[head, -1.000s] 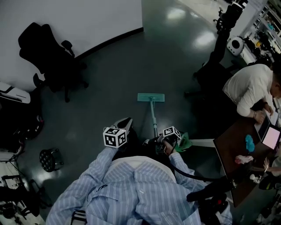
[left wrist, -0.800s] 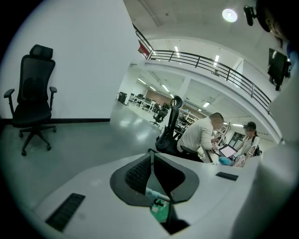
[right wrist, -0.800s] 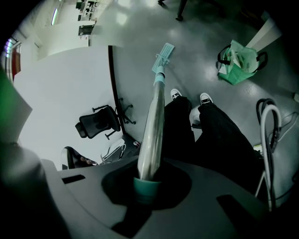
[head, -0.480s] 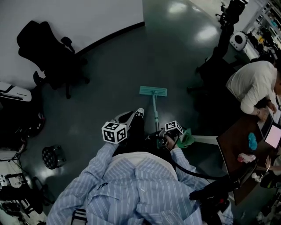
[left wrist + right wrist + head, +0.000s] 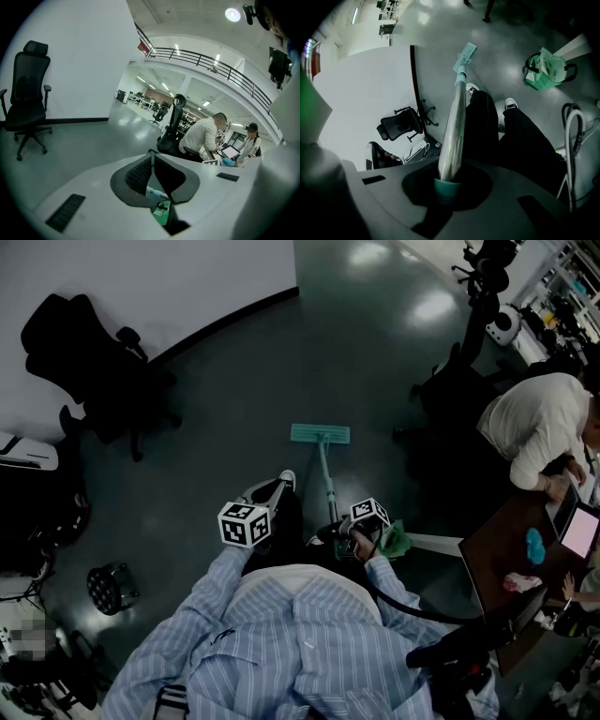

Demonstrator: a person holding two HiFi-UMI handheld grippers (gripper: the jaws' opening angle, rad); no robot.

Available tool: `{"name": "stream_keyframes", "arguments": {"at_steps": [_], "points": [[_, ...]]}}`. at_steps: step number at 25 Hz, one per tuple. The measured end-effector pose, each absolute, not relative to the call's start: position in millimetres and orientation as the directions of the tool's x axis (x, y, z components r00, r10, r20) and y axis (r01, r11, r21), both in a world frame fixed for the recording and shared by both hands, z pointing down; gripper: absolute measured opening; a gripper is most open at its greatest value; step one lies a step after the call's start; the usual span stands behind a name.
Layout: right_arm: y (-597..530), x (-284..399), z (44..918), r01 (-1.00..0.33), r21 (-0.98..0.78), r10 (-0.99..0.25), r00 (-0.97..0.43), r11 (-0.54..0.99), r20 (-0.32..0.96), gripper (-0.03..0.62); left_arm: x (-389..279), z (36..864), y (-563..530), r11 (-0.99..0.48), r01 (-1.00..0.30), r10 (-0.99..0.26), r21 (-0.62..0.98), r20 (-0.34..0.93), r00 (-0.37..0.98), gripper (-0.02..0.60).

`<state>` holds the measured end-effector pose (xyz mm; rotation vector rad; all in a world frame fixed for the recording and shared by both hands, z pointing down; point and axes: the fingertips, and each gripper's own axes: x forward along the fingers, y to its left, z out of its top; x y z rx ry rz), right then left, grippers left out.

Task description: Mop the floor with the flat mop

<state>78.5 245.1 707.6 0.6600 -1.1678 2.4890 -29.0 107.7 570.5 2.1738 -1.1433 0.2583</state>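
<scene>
The flat mop (image 5: 320, 434) is laid with its teal head on the floor (image 5: 234, 399) near frame centre. Its handle (image 5: 454, 122) is pinched at the grip end by the right gripper (image 5: 447, 185). The left gripper (image 5: 152, 158) is seen below centre-left, pressed together on nothing.

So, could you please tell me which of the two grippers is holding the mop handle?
The right gripper: it is shut on the teal end of the mop handle. The left gripper is shut with nothing in it.
</scene>
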Motion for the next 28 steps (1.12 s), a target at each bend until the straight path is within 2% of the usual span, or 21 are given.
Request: {"name": "stream_keyframes", "arguments": {"at_steps": [7, 16, 28], "points": [[201.4, 80.0, 697.7, -0.444, -0.643, 0.087, -0.857, -0.625, 0.508, 0.023, -16.1, 580.4, 50.0, -0.454, -0.777, -0.608, 0.436, 0.486, 0.628, 0.023], [110.0, 58.0, 689.0, -0.433, -0.630, 0.076, -0.856, -0.645, 0.511, 0.023, -42.3, 591.1, -45.2, -0.455, -0.770, -0.565, 0.447, 0.524, 0.637, 0.023], [-45.3, 37.9, 694.9, -0.451, -0.618, 0.065, -0.837, -0.644, 0.543, 0.023, -55.2, 618.2, -155.1, -0.470, -0.730, -0.521, 0.497, 0.511, 0.684, 0.023]]}}
